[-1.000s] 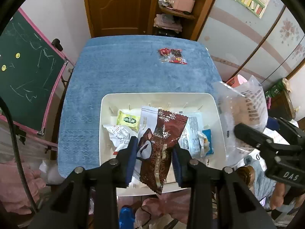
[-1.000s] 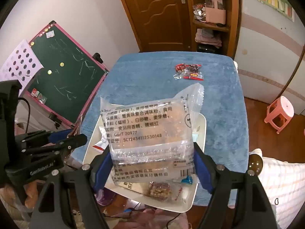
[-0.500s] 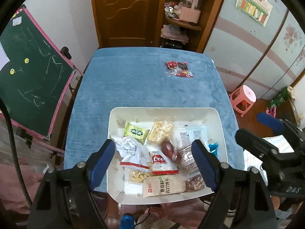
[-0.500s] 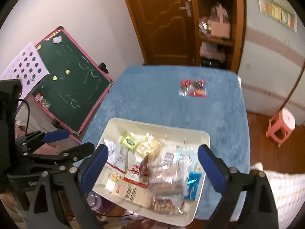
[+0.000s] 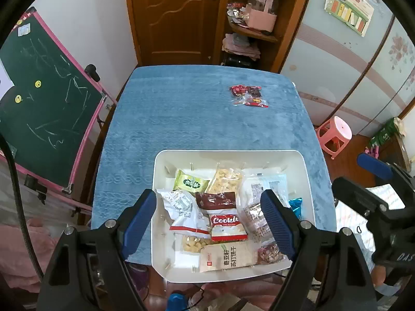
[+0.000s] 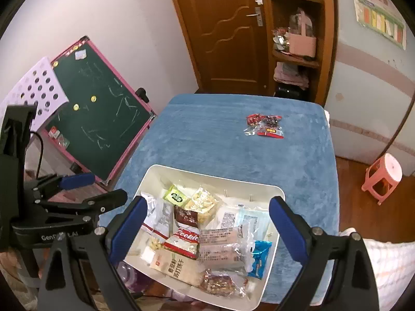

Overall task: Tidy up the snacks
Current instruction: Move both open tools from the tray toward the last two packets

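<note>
A white bin [image 5: 160, 181] [image 6: 155, 173] stands at the near edge of the blue-clothed table and holds several snack packets. Among them a brown packet [image 5: 216, 199] lies in the middle, and a clear bag printed with text [image 6: 223, 246] lies toward the right. My left gripper [image 5: 207, 207] hangs open above the bin with nothing between its fingers. My right gripper [image 6: 210, 210] is open too, wider, and holds nothing. A small heap of red snack packets [image 5: 247, 96] [image 6: 264, 127] lies far back on the table's right side.
The blue cloth [image 5: 181, 119] covers the table. A pink-framed chalkboard [image 5: 44, 103] leans at the left. A pink stool [image 5: 336, 134] stands on the floor at the right. A wooden door [image 5: 176, 13] and a shelf [image 5: 249, 31] are behind the table.
Both grippers opened. The left one let go of the brown packet and the right one let go of the clear bag. Both packets now lie in the bin.
</note>
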